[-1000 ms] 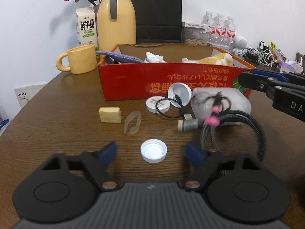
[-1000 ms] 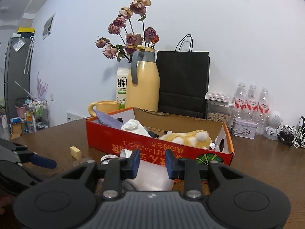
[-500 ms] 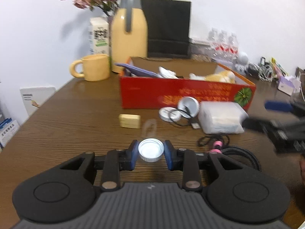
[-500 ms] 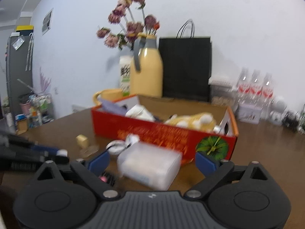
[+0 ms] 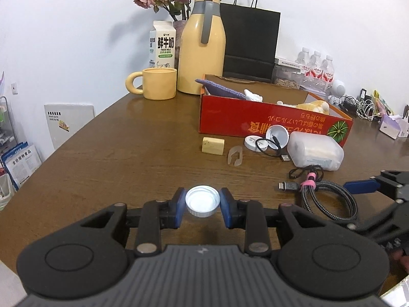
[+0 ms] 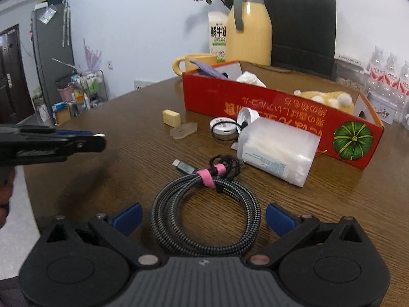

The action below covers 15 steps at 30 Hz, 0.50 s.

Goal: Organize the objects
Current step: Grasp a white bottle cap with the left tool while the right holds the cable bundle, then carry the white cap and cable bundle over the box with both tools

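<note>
My left gripper (image 5: pixel 202 203) is shut on a white bottle cap (image 5: pixel 202 200), held a little above the brown table (image 5: pixel 127 148). The right gripper (image 6: pixel 203 217) stands wide open over a coiled braided cable (image 6: pixel 204 204) with a pink strap; the coil lies between its blue fingertips (image 6: pixel 129 217) without touching them. The red cardboard box (image 6: pixel 268 110) stands beyond, with a plush toy, tissue and purple cloth inside. In front of it lie a clear plastic tub (image 6: pixel 276 151), white round lids (image 6: pixel 222 126), a yellow block (image 6: pixel 171 117) and a clear clip (image 6: pixel 184 130).
A yellow mug (image 5: pixel 158 83), yellow jug (image 5: pixel 202 46), milk carton (image 5: pixel 163 44), dried flowers and black paper bag (image 5: pixel 250 43) stand behind the box. Water bottles (image 5: pixel 317 69) and tangled cables fill the far right. The table's left edge (image 5: pixel 76 133) drops to the floor.
My left gripper shut on the white cap and lifted it off the table, drawing back. The right gripper opened wide and tilted down over the coiled cable.
</note>
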{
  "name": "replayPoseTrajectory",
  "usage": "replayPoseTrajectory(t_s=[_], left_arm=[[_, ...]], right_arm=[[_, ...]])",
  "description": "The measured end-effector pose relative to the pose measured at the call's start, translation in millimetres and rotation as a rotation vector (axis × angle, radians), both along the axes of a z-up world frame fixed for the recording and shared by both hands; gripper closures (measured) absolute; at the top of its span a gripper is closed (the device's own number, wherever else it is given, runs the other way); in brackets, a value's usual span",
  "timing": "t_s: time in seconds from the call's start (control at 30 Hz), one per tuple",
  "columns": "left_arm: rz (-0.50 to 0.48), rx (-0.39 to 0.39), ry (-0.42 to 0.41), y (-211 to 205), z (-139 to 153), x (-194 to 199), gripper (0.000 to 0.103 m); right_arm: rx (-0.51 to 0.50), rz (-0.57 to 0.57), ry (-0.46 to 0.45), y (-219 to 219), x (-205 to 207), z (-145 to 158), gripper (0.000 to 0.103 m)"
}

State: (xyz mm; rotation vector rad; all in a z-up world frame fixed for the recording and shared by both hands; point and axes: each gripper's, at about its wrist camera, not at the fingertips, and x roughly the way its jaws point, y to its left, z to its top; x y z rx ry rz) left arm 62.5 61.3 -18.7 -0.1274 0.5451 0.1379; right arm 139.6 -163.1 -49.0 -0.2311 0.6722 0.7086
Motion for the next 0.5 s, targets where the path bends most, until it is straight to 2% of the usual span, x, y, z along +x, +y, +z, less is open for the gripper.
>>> replayPoseTrajectory(t_s=[0.43,0.5], left_arm=[[-0.049,-0.018,-0.01,-4,-4,2,0.073],[-0.051,-0.018,-0.011,-4,-4,2,0.073]], right_arm=[[-0.016,-0.035,-0.005,13,8,-2,0.0],[-0.005,-0.036,-0.019,12,6,0,0.013]])
